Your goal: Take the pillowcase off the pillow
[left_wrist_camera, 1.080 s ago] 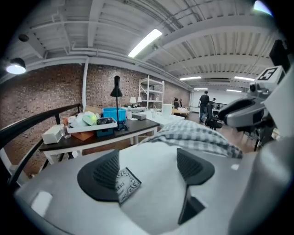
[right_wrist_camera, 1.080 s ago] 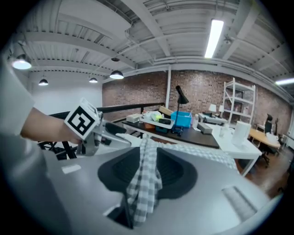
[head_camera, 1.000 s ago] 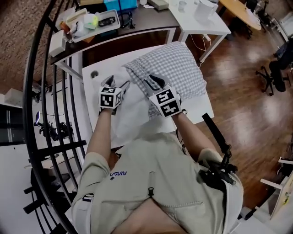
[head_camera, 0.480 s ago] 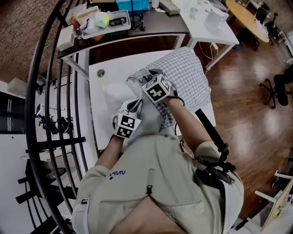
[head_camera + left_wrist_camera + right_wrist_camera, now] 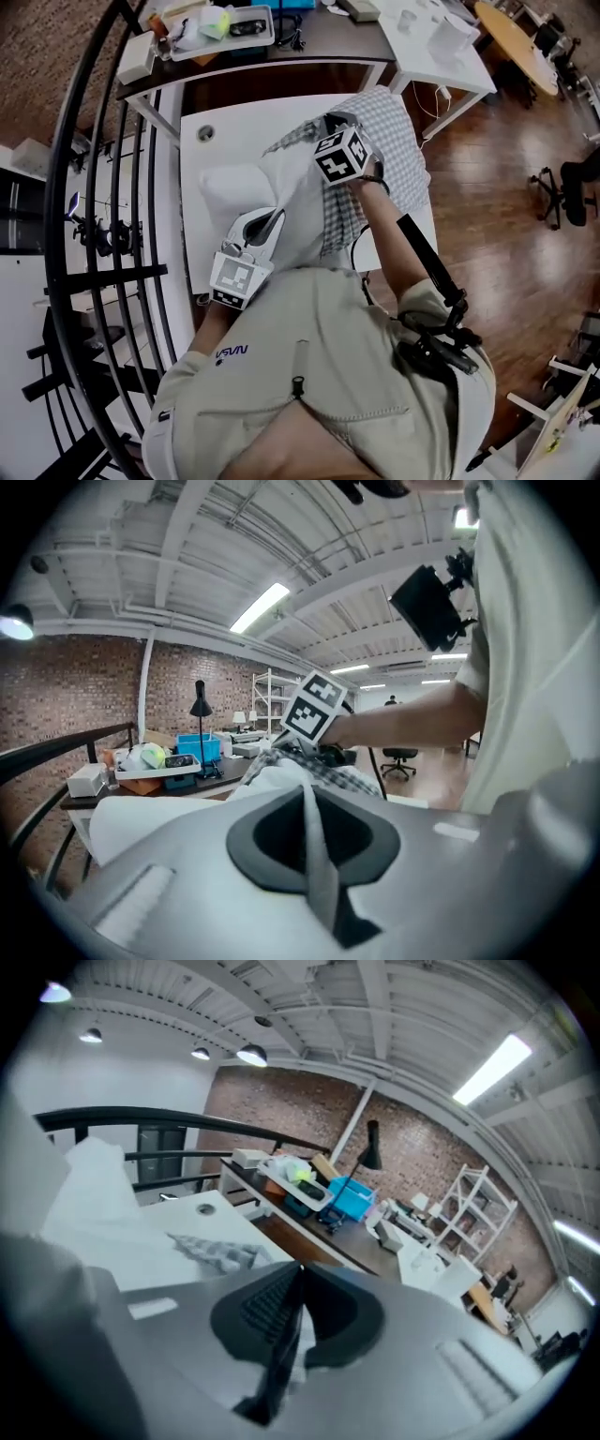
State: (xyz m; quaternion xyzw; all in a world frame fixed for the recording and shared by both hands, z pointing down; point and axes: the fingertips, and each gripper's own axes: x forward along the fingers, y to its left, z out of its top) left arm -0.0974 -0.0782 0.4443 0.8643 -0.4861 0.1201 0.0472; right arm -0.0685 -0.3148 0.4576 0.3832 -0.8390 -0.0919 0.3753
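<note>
On the white table (image 5: 217,141) lies a grey-checked pillowcase (image 5: 394,141) with the white pillow (image 5: 232,187) coming out of its near-left end. My left gripper (image 5: 265,223) is near the table's front edge, close to my body, shut on a fold of the white pillow (image 5: 159,817). A strip of that cloth runs between its jaws (image 5: 305,799). My right gripper (image 5: 323,125) is farther back, over the pillowcase's open end. Its jaws (image 5: 298,1274) have just closed on the checked cloth (image 5: 211,1251), and a thin edge shows between the pads.
A black railing (image 5: 94,187) curves along the table's left side. Behind the table stands a dark desk with a tray of small items (image 5: 216,23), and a white table (image 5: 431,47) stands at the back right. Wooden floor and an office chair (image 5: 572,178) lie to the right.
My left gripper has shut on the white pillow and drawn it back toward my body. My right gripper has moved farther up the pillowcase. More white pillow now lies bare.
</note>
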